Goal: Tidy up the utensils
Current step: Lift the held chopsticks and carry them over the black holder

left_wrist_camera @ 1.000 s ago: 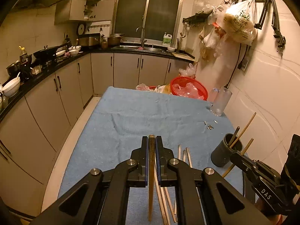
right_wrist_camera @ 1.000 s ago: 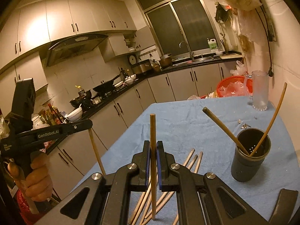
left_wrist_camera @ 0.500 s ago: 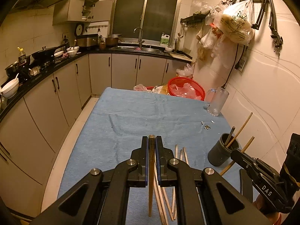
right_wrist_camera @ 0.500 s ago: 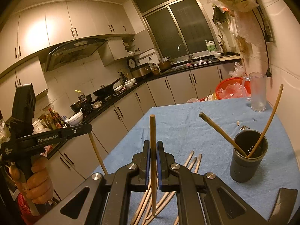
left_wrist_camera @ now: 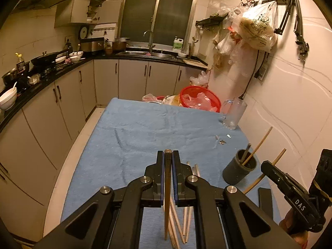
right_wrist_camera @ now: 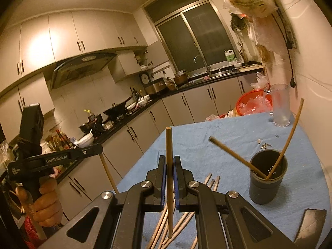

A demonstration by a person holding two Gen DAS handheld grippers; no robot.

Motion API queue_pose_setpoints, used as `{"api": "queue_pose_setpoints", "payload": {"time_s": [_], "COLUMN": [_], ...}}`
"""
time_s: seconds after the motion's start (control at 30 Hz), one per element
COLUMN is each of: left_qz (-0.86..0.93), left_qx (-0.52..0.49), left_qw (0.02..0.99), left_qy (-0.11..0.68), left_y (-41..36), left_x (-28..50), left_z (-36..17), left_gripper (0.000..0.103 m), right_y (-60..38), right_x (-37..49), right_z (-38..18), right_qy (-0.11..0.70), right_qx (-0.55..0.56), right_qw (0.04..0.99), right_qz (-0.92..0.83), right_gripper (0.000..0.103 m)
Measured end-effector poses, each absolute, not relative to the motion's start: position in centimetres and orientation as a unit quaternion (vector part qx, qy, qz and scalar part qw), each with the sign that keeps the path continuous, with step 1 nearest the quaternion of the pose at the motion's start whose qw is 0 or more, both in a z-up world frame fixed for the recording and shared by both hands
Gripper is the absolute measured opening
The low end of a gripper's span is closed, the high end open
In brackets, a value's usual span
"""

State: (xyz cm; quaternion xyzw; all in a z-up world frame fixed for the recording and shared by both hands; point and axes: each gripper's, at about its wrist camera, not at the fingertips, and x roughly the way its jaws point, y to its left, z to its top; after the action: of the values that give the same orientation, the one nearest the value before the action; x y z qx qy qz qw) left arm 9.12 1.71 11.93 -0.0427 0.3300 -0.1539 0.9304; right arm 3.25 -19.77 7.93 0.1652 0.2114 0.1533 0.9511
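Clamping 1 chopstick each: left gripper [left_wrist_camera: 167, 158] has its jaws pressed together on a stick [left_wrist_camera: 167, 197] that runs upright between the pads, top end level with the fingertips, lower end hanging below the jaws over the loose pile. Right gripper [right_wrist_camera: 169, 165] is likewise closed on its own stick [right_wrist_camera: 169, 176], which stands near vertical, sticking well above the fingertips and down below them.

Loose chopsticks [left_wrist_camera: 182, 213] lie on the blue cloth [left_wrist_camera: 134, 137] just under and beyond both grippers, roughly fanned, touching each other.

Dark cup [right_wrist_camera: 267, 183] stands upright on the cloth to the right, near the pile but apart from it; 2 sticks lean in it, crossing at the bottom. A flat dark object [right_wrist_camera: 310, 224] lies on the cloth nearer than the cup.

In the right view a hand [right_wrist_camera: 46, 205] grips the left gripper's handle at far left.

Farther: glass mug [right_wrist_camera: 280, 105] at the cloth's far right corner, red basket [left_wrist_camera: 200, 100] behind it, then counter and sink [left_wrist_camera: 149, 54] under the window.
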Motion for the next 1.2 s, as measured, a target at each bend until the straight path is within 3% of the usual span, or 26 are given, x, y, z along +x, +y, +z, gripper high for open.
{"api": "queue_pose_setpoints", "payload": {"time_s": [0.83, 1.2], "left_qz": [-0.307, -0.310], "left_qx": [-0.034, -0.036], "left_qw": [0.904, 0.901], "left_qy": [0.294, 0.300], "left_y": [-9.6, -16.3], "left_x": [8.3, 13.7], "left_z": [22.8, 24.9], "left_gripper": [0.007, 0.007], "right_y": [-33.7, -37.2], "right_x": [-3.1, -1.7], "right_z": [14.4, 16.2], "right_qy": [0.089, 0.071], "right_qx": [0.232, 0.236], "right_qw": [0.968, 0.969], "right_qz": [0.025, -0.002], "right_gripper": [0.006, 0.006]}}
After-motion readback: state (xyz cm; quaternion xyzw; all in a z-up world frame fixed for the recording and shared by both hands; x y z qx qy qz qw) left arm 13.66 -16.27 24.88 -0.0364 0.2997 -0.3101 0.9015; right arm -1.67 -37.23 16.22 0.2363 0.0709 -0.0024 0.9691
